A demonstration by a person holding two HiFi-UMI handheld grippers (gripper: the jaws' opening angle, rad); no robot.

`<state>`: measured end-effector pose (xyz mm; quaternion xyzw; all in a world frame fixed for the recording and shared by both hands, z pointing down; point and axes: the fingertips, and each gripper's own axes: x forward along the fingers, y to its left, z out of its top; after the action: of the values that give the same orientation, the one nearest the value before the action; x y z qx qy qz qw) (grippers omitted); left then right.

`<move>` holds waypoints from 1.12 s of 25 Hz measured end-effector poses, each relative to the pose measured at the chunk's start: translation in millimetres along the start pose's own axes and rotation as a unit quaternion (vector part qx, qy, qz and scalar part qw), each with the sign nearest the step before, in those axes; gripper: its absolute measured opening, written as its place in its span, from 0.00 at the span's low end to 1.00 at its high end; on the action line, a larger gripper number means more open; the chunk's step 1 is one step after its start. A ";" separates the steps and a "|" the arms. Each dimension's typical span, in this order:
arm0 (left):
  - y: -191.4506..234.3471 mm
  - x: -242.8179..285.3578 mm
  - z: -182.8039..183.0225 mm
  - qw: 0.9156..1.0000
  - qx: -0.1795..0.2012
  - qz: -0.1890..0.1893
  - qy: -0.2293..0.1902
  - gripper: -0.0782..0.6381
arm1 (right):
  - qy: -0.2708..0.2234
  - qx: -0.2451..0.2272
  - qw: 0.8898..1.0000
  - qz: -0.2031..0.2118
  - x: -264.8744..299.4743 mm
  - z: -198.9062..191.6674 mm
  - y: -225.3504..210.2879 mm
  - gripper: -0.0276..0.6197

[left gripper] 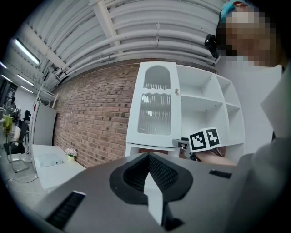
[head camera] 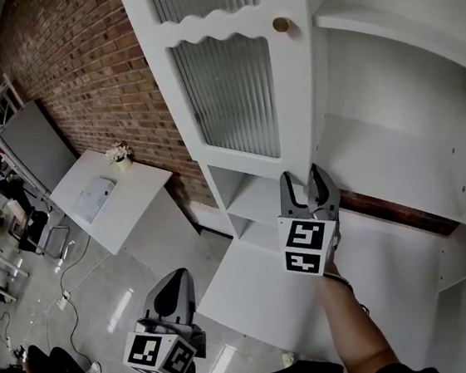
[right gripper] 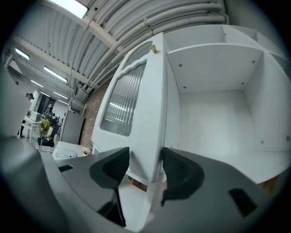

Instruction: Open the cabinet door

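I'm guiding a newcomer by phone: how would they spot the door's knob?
Find the tall white cabinet against the brick wall. On its open door, beside the ribbed glass panes, sits the knob: small, round, brass-coloured, the only golden spot.

- The cabinet door (head camera: 228, 73) in front of me is white and tall, with an arched top in the left gripper view.
- It holds two ribbed glass panes (head camera: 231, 98), one above the other, with a scalloped white rail between them.
- A small round brass knob (head camera: 281, 25) sits near its free edge, level with that rail.
- The door stands swung open, well out from the cabinet front. In the right gripper view I see it nearly edge-on.
- The cabinet (head camera: 397, 154) is white too. To the right of the door its inside shows, with white shelves (head camera: 391, 30) and a white back panel.
- Below the door I see small open compartments (head camera: 251, 196).
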<state>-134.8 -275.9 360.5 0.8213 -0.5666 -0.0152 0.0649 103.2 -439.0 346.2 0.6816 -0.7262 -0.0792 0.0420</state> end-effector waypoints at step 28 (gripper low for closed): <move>19.2 -27.7 0.7 1.000 -0.011 -0.006 -0.011 0.12 | 0.005 0.026 1.000 -0.015 -29.4 3.8 12.6 0.27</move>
<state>-162.6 -256.9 360.8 0.8237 -0.5621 -0.0309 0.0678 92.2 -408.7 346.0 0.6939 -0.7173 -0.0575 0.0267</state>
